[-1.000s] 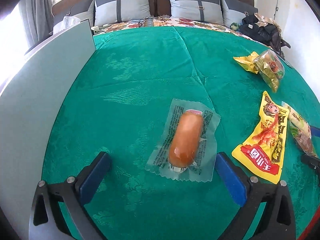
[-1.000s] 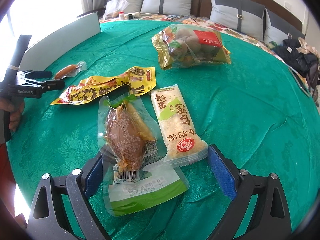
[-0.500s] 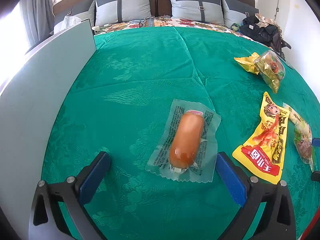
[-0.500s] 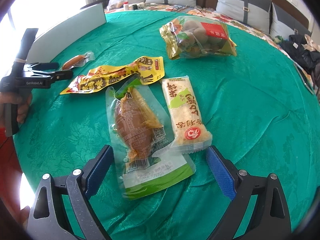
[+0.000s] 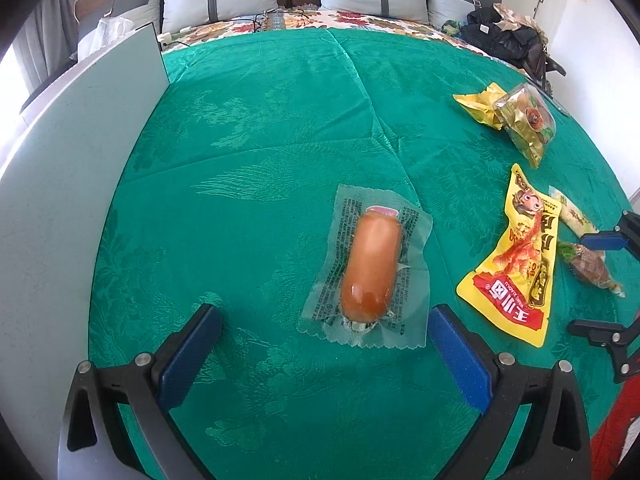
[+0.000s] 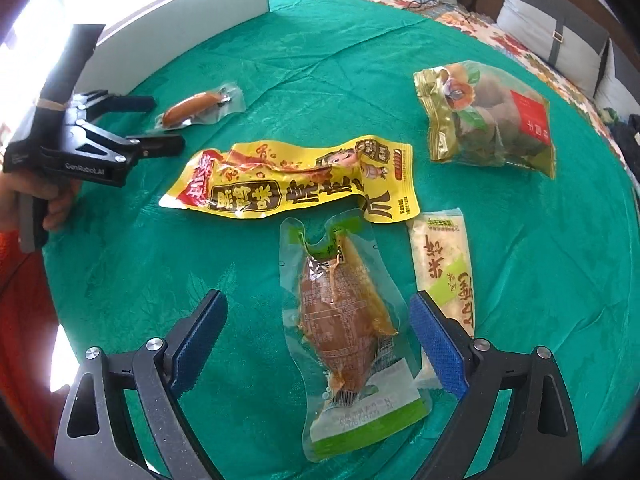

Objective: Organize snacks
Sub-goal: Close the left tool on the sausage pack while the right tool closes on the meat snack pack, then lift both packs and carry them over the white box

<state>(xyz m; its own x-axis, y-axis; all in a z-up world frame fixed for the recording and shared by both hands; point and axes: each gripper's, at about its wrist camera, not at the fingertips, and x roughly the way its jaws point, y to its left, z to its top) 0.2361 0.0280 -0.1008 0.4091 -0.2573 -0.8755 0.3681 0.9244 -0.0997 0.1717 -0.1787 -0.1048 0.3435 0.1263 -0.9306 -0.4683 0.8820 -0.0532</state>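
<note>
Snacks all loose on the green cloth (image 5: pixel 260 128), nothing sorted yet as far as I can judge. Both my grippers are spread wide and empty.

Left gripper (image 5: pixel 324 332) sits low over the sausage pack (image 5: pixel 370 268), which lies flat between its fingers w/ neither pad touching it. Grey-white board (image 5: pixel 72 184) stands on edge along the left; can't tell if that's where stuff goes.

Right gripper (image 6: pixel 318 322) is lined up on the clear pack w/ the brown meat piece (image 6: pixel 344 320), also flat on the cloth between the spread fingers, not gripped. Rice cracker bar (image 6: pixel 446 272) lies just beside it on the right, partly under my right finger. Yellow chicken-feet bag (image 6: pixel 296 184) lies across just beyond, its edge meeting the meat pack's top. Green-gold bag (image 6: pixel 488 120) sits apart, farther out.

So approx. zero done: five packs to go, no pile or row formed. Likely first step is closing on the two packs framed now.
</note>
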